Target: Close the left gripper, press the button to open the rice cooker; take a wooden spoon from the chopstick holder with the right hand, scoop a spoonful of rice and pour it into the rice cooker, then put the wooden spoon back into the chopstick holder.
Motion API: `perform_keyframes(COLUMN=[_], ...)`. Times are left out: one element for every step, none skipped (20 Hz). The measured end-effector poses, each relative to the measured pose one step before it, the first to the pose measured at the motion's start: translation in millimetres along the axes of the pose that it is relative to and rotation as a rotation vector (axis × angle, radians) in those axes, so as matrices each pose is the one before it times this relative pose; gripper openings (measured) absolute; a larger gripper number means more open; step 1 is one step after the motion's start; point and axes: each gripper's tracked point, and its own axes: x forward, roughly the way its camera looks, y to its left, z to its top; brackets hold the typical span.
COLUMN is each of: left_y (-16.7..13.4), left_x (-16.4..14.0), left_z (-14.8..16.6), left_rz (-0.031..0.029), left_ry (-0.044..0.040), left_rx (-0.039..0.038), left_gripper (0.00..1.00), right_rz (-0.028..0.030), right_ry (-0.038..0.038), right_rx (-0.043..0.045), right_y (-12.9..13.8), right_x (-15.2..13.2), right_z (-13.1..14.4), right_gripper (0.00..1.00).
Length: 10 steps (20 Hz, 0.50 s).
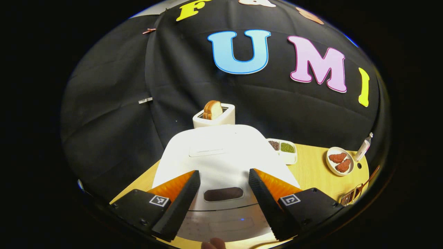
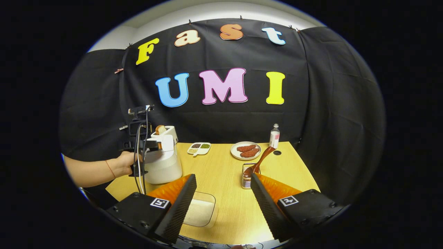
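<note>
In the left gripper view the white rice cooker [image 1: 221,152] stands close in front with its lid down, a dark oval button [image 1: 223,194] on its front. My left gripper [image 1: 224,173] hovers open just above it, a finger on either side of the button. In the right gripper view the rice cooker [image 2: 162,166] is at the table's left, with a hand holding the left gripper [image 2: 138,145] over it. The wooden spoon [image 2: 261,159] leans in the chopstick holder [image 2: 246,178]. A clear box of rice [image 2: 200,209] lies under my open right gripper [image 2: 223,176].
Behind the cooker a white toaster [image 1: 213,117] holds a slice of bread. On the wooden table [image 2: 221,162] stand a divided dish of beans [image 2: 199,148], a plate of meat [image 2: 246,150] and a small bottle [image 2: 274,136]. The black cloth wall closes the back.
</note>
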Motion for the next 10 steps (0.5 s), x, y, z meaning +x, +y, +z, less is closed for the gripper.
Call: perform_keyframes(left_y=[-0.26,0.6,-1.67,-0.3,-0.48,-0.61,0.85,0.98,-1.61,0.05], left_x=[0.14,0.51,-0.06,0.18,0.54,0.18,-0.84,0.37,-0.19,-1.87], left_z=[-1.82,-0.49,-2.03,-0.46,-0.88,1.0,1.12,3.24,1.76,4.76], left_rz=[-0.00164,-0.00394,-0.00253,0.00148,0.00117,0.00044,0.00112,-0.00285,-0.00831,-0.01178], left_ry=[-0.00388,-0.00238,0.00124,0.00071,0.00172,-0.0022,-0.00788,-0.01052,-0.00877,-0.02085], left_rx=[0.01374,0.00842,0.00188,-0.00451,-0.00509,0.00435,0.01701,0.02175,0.01679,0.00278], left_gripper=[1.0,1.0,1.0,1.0,1.0,1.0,0.99,1.0,1.0,0.99], right_rz=[0.00015,0.00449,-0.00024,0.00014,0.00435,0.0018,0.00302,0.0035,0.00376,0.00049], right_ry=[-0.00041,-0.00307,-0.00263,0.00262,-0.00038,-0.0035,-0.0054,-0.00857,-0.00387,-0.00303], right_rx=[-0.00034,-0.00277,-0.00466,-0.00274,0.00278,0.0058,0.00759,0.00747,0.00253,-0.00053], right_y=[0.55,0.95,0.28,-0.07,1.8,2.47,1.62,1.44,0.78,-0.84], right_x=[-0.34,-0.69,0.49,0.53,0.48,0.17,-0.43,0.67,1.41,0.58], right_z=[0.43,0.18,0.21,-1.85,-0.36,0.81,2.15,1.99,2.55,1.04], right_gripper=[0.99,0.99,0.99,0.98,0.99,0.98,0.99,0.99,0.98,0.99])
